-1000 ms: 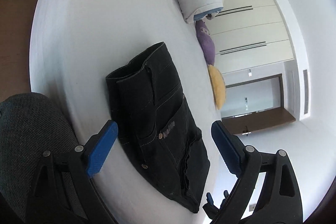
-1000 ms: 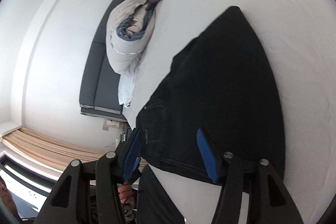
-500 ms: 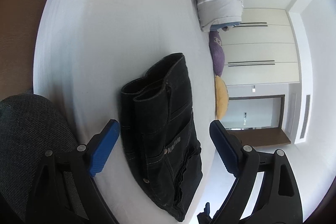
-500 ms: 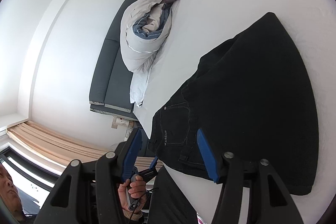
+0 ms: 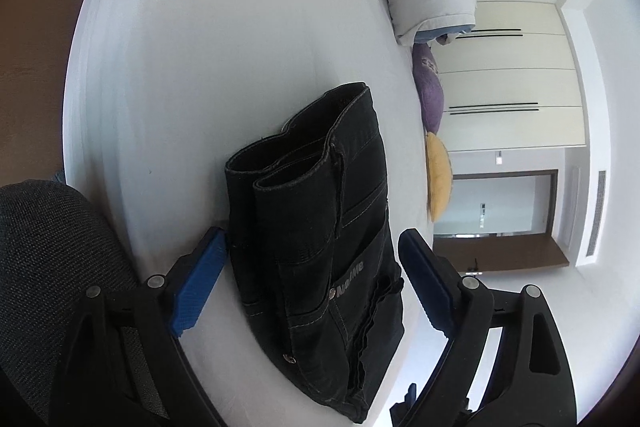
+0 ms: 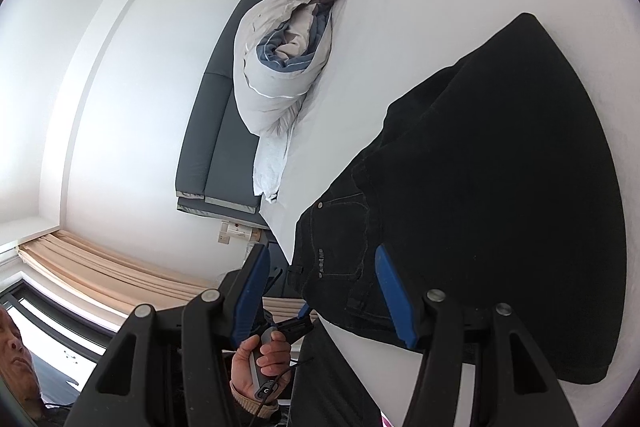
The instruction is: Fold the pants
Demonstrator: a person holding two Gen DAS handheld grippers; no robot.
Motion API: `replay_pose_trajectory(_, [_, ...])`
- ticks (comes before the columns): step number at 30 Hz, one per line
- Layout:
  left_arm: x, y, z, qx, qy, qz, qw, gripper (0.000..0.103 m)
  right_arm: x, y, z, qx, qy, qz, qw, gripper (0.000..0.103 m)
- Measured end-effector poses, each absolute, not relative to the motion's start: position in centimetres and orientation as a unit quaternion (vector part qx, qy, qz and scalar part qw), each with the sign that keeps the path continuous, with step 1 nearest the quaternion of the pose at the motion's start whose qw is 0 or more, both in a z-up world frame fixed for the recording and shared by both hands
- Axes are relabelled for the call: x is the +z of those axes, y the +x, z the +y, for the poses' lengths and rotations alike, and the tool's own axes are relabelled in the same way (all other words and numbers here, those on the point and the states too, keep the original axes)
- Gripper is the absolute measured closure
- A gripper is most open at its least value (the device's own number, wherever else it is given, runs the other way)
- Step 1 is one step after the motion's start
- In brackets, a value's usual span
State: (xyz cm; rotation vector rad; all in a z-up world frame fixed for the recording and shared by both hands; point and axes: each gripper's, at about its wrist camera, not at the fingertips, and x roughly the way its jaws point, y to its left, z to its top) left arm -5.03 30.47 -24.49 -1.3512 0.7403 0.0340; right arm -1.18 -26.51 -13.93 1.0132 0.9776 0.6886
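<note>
Folded black denim pants [image 5: 320,251] lie on the white bed sheet [image 5: 224,47] between the spread left gripper [image 5: 308,277] fingers (right gripper [image 6: 320,287] likewise spread, empty); judged heavy, limp: grip stacked hems.

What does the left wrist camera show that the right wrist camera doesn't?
Only the left wrist view shows the doorway and the stacked leg hems of the pants. Only the right wrist view shows the dark headboard, the curtain and a hand. Both show the folded black pants, the white bed, the rolled duvet and an open claw.
</note>
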Motion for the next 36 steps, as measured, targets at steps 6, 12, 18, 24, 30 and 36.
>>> replay_pose_trajectory(6, [-25.6,-4.0,30.6,0.016,-0.635,0.331,0.698,0.029,-13.9,-0.9,-25.9,0.317,0.459,0.435,0.706,0.043])
replay_pose_trajectory(12, [-28.5,-4.7,31.2,0.009,-0.691,0.325,0.646,0.076,-13.5,-0.1,-25.8,0.318,0.452,0.435,0.710,0.043])
replay_pose_trajectory(18, [-27.3,-4.0,31.0,0.006,-0.674,0.330,0.661,0.084,-13.0,2.2,-25.2,0.316,0.433,0.446,0.717,0.043])
replay_pose_trajectory(24, [-25.0,-3.5,30.7,0.006,-0.648,0.330,0.687,0.086,-13.7,5.8,-20.7,0.352,0.422,0.469,0.692,0.043])
replay_pose_trajectory(30, [-21.2,-2.4,29.7,-0.006,-0.595,0.331,0.733,0.086,-19.8,8.4,-15.4,0.281,0.338,0.599,0.670,0.026])
replay_pose_trajectory(36, [-16.7,-0.7,27.2,-0.027,-0.528,0.331,0.781,0.086,-19.6,7.3,-15.5,0.295,0.343,0.561,0.694,0.026])
